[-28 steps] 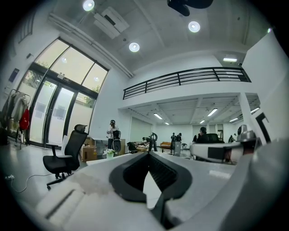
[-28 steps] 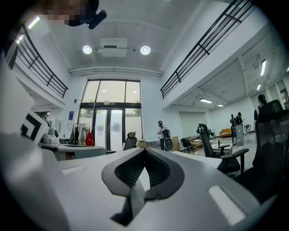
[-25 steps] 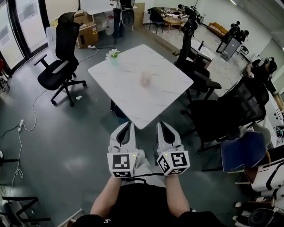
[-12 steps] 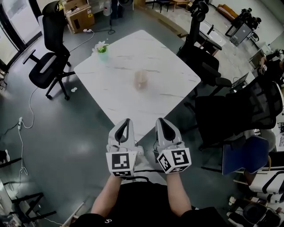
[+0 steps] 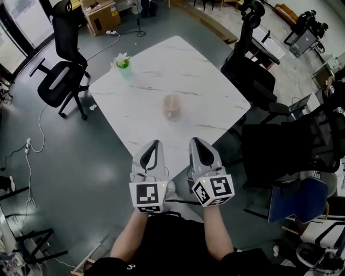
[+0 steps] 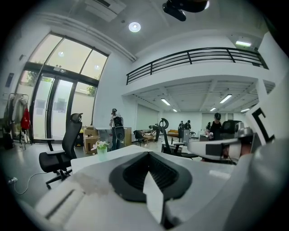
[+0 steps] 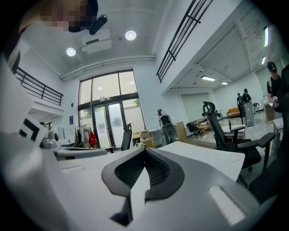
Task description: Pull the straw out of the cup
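Note:
A translucent pinkish cup (image 5: 171, 106) stands near the middle of the white marble table (image 5: 205, 81); I cannot make out its straw at this distance. Both grippers hover side by side over the table's near corner, well short of the cup. My left gripper (image 5: 156, 144) is shut with nothing between its jaws, and its tips meet in the left gripper view (image 6: 148, 154). My right gripper (image 5: 193, 141) is likewise shut and empty (image 7: 145, 150). The cup is hidden behind the jaws in both gripper views.
A small green pot of white flowers (image 5: 123, 62) sits at the table's far left corner. Black office chairs stand at the left (image 5: 60, 81) and right (image 5: 253, 73), a blue seat (image 5: 294, 199) at the near right. A cardboard box (image 5: 102, 16) lies beyond.
The table and cup have drawn nearer in the head view. Both grippers have come forward from over the floor to over the table's near corner, still shut.

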Demonstrator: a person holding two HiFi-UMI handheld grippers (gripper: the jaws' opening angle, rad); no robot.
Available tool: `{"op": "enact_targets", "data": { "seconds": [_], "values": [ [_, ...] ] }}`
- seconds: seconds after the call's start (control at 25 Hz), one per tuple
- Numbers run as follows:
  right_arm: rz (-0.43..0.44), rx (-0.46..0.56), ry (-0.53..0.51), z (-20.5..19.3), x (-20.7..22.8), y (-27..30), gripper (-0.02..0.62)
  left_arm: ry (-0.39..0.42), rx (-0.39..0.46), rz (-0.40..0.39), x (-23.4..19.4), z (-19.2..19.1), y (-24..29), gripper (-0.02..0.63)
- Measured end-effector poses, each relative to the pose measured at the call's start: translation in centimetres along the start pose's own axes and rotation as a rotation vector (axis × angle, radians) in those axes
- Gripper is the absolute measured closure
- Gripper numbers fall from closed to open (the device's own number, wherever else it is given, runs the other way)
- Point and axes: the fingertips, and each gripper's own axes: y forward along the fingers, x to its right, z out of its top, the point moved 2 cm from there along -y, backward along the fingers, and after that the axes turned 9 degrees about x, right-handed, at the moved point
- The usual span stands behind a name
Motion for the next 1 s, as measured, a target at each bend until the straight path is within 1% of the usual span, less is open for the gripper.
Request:
{"op": "enact_targets", "data": {
  "seconds": [0.2,0.32,0.56,1.0],
  "values": [
    [0.026,-0.015,0.015,-0.6,0.0,1.7,0.592,0.002,-0.012,0.024,-1.2,-0.4,1.3,0.604],
    [0.031,-0.039,0.026,-1.6,0.2,2.8,0.592,-0.005,-0.034,0.03,-2.0,-1.1,2.3,0.604],
    [0.039,-0.078,0.026,-2.9,0.8,5.6,0.592,-0.026,-0.063,0.023,-3.2,-2.3,5.2,0.604],
    [0.038,-0.123,0.019,-4.7,2.1,10.4,0.592,-0.034,-0.103,0.0,-5.0,-4.2,9.3,0.604]
  ]
}}
